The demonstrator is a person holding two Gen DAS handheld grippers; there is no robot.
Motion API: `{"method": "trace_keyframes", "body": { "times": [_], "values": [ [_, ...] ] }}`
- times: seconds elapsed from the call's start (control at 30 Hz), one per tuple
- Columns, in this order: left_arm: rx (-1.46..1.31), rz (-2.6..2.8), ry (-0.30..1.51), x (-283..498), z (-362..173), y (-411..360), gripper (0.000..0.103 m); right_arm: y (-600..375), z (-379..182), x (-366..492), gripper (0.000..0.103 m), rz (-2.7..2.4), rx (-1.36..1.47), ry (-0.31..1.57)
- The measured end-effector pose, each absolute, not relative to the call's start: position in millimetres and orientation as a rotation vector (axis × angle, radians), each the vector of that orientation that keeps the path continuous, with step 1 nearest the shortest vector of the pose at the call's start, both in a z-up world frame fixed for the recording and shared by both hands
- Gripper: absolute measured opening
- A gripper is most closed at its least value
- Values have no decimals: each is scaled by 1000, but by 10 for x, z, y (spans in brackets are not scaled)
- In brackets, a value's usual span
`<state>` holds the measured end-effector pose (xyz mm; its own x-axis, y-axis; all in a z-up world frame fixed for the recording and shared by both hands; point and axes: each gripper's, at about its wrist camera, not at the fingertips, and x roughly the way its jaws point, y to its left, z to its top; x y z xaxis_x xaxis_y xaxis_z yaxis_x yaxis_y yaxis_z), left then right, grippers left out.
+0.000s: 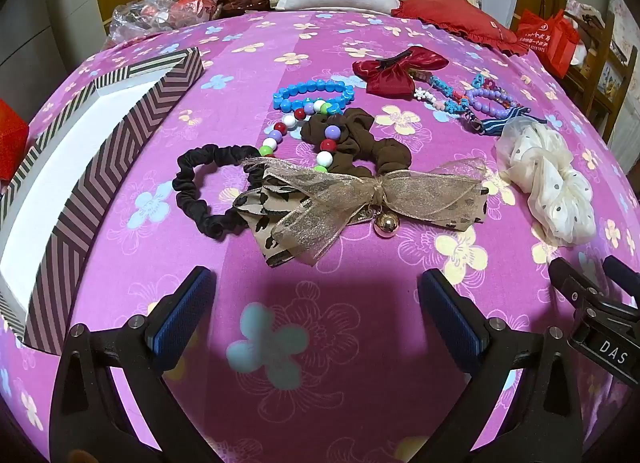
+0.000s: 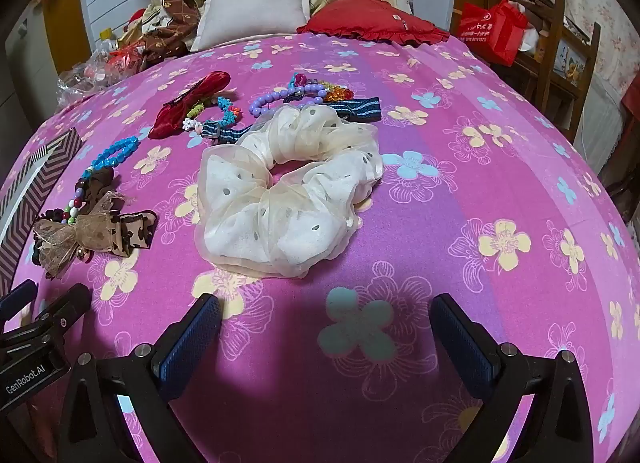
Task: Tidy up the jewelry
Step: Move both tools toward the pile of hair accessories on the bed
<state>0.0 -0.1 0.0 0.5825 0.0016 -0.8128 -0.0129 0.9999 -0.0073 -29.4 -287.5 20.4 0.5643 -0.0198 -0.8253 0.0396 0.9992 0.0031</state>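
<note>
**On the flowered bedspread: jewelry in a loose cluster**

Across the pink flowered bedspread (image 1: 400, 43) lie the accessories. Nearest the left gripper (image 1: 316, 295) sits a sheer leopard-print bow (image 1: 360, 195) with a gold bell, overlapping a black scrunchie (image 1: 192, 191) and a brown scrunchie (image 1: 360, 143). A multicolored bead bracelet (image 1: 280, 131) crosses the brown one, touching a blue bead bracelet (image 1: 312, 93). Farther back lie a red bow clip (image 1: 396, 69) and purple beads (image 1: 488, 103). Before the right gripper (image 2: 326, 323) lies a cream dotted scrunchie (image 2: 288, 191). Both grippers hover with fingers spread wide, holding nothing. A striped open box (image 1: 104, 143) stands at the left. Pillows (image 2: 256, 9) sit behind.
</note>
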Motion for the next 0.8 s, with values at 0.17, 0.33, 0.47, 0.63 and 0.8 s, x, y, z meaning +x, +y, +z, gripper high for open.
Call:
{"method": "trace_keyframes", "body": {
  "times": [0.17, 0.33, 0.47, 0.63, 0.8],
  "values": [
    [-17, 8, 951, 0, 0, 9, 103, -2879, 207, -287, 103, -35, 22, 971],
    [-17, 2, 1004, -45, 28, 80, 103, -2860, 215, -268, 103, -55, 27, 993],
    [-52, -20, 1040, -236, 115, 222, 100, -2828, 226, -328, 103, -42, 27, 1004],
    [-61, 8, 973, -481, 437, 401, 100, -2802, 229, -638, 103, -67, 43, 993],
    [-85, 35, 940, -609, 633, 642, 100, -2791, 276, -972, 94, -115, 97, 953]
  ]
}}
